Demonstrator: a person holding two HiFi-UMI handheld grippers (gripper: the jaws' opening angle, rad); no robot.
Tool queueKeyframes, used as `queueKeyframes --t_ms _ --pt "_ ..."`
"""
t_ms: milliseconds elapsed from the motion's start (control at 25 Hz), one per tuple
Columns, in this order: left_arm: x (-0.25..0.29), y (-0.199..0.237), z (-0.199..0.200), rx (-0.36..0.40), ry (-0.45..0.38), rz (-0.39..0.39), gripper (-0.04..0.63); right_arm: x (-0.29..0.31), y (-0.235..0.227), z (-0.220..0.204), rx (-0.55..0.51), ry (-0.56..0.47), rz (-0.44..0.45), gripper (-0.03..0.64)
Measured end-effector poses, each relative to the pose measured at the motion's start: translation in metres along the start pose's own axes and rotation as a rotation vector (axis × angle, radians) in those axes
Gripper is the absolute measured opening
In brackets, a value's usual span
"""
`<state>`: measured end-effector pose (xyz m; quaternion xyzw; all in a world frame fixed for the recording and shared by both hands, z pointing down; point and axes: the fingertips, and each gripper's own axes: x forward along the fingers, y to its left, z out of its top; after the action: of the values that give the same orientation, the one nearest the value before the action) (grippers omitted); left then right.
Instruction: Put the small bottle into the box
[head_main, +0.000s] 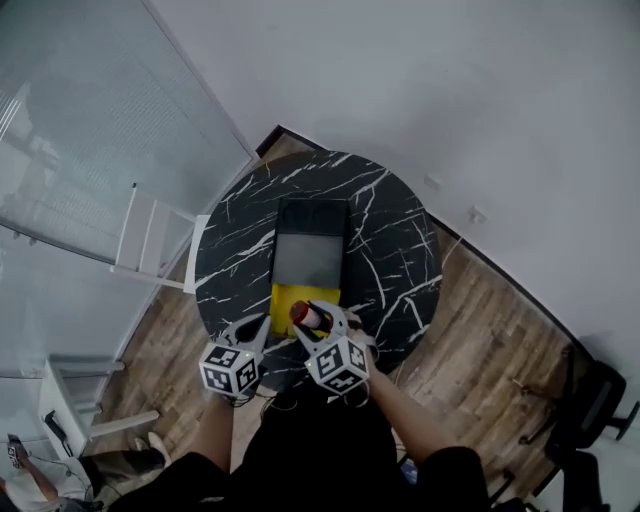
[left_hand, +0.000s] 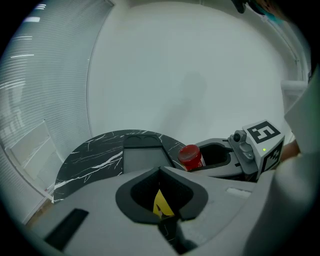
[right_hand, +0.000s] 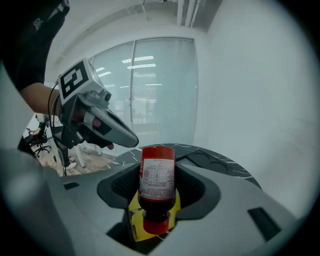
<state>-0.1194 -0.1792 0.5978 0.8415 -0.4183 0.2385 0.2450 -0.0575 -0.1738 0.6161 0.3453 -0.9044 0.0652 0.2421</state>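
A small bottle with a red cap and a white label hangs cap-down over the table's near edge, and my right gripper is shut on it. In the right gripper view the bottle stands between the jaws with the box's yellow flap right below. The dark box lies open on the round black marble table, its yellow flap towards me. My left gripper hovers just left of the flap, jaws together and empty. In the left gripper view the bottle shows to the right.
A white folding rack stands left of the table by a glass wall. Wooden floor surrounds the table, with a white stand at the lower left and a black chair at the right. A white wall lies behind the table.
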Motion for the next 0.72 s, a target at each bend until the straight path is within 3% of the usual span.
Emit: queueKeyframes --t_ms 280,720 --pt "0.015 0.040 -0.010 0.015 0.047 -0.019 0.000 0.050 0.003 -0.015 0.017 0.121 -0.002 0.210" --pt "0.050 0.093 -0.036 0.072 0.159 -0.077 0.000 0.109 0.004 -0.075 0.103 0.398 0.006 0.210"
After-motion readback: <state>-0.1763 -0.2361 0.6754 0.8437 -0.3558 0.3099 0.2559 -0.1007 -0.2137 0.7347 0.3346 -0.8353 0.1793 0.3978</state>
